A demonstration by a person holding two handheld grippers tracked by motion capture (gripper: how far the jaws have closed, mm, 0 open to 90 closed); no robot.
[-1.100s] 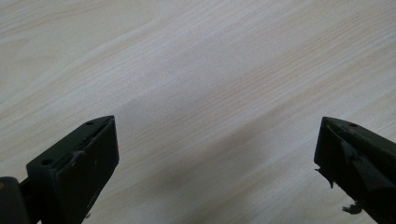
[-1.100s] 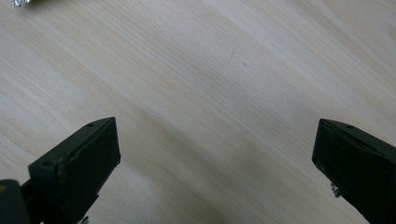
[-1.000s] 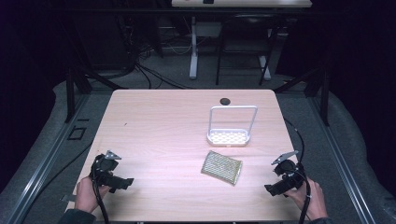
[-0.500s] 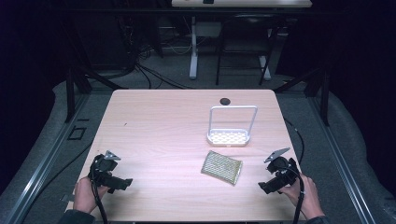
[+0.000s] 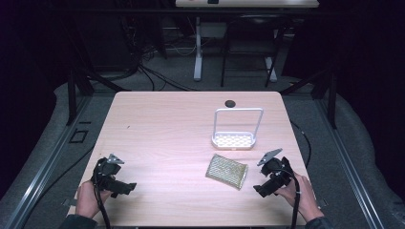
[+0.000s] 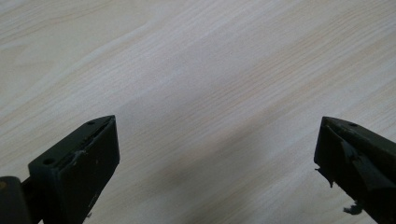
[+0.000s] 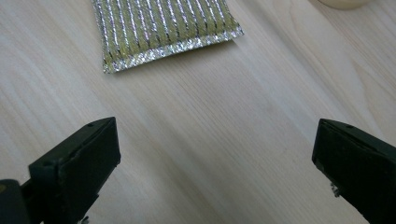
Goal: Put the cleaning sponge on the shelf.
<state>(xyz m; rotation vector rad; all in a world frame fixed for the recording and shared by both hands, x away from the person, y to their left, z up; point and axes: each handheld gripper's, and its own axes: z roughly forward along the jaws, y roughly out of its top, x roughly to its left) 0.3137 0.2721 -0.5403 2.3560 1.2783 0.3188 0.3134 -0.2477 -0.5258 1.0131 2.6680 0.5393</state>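
Both grippers' fingers stood spread over the tabletop [image 5: 162, 138]; the right gripper [image 5: 270, 183] faced a light, soft-looking scouring pad [image 5: 227, 171], likely best pinched at its edge.

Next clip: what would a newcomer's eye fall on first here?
The glittery silver-and-yellow ribbed scouring pad lies flat on the pale wooden table, right of centre. Just beyond it stands a white perforated plastic tray with a tall hoop handle. At the near edge, the open right gripper points at the pad, and the open left gripper is over bare wood.
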